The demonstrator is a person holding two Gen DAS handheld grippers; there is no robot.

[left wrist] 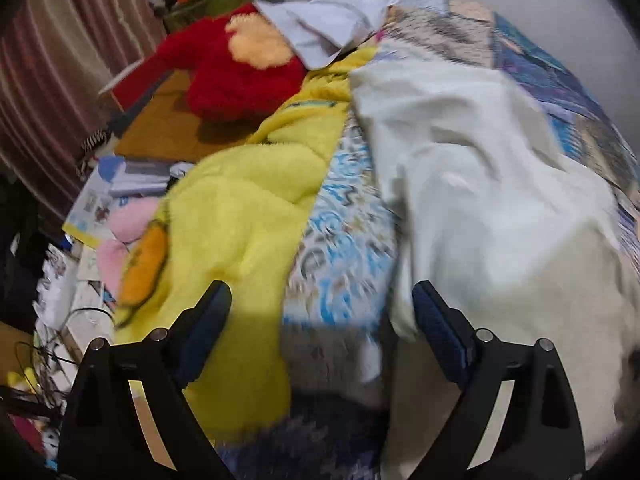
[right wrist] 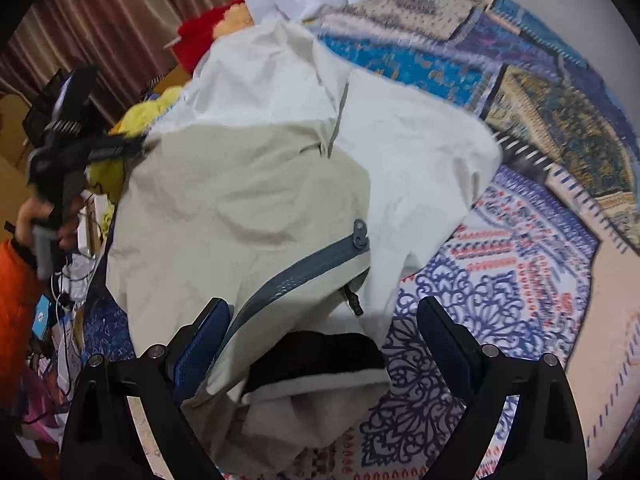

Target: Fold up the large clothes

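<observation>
The jacket (right wrist: 256, 184), a pale cream garment with a grey-blue zipper (right wrist: 296, 268), lies spread and rumpled on the patterned bedspread (right wrist: 500, 280), with a yellow blanket (left wrist: 240, 220) just beside it on the left side. Your right gripper (right wrist: 324, 320) hangs over the jacket's near end with its jaws apart and nothing between them; a dark lining (right wrist: 316, 352) shows at the opening below it. Your left gripper (left wrist: 322, 304) is likewise spread wide and empty, above the strip of bedspread between blanket and jacket; its right finger (left wrist: 440, 332) sits at the jacket's edge, though contact cannot be confirmed through the blur. Treat the jacket as soft, limp and moderately bulky: it will sag and drag rather than hold shape, and the shell fabric is probably smooth enough to slip from a shallow pinch. Take hold at reinforced lines, namely the zipper band, the hem or a seam, and gather several layers into the jaws. Grip two well-separated points so the panel lifts evenly, and keep clear of the blanket.
</observation>
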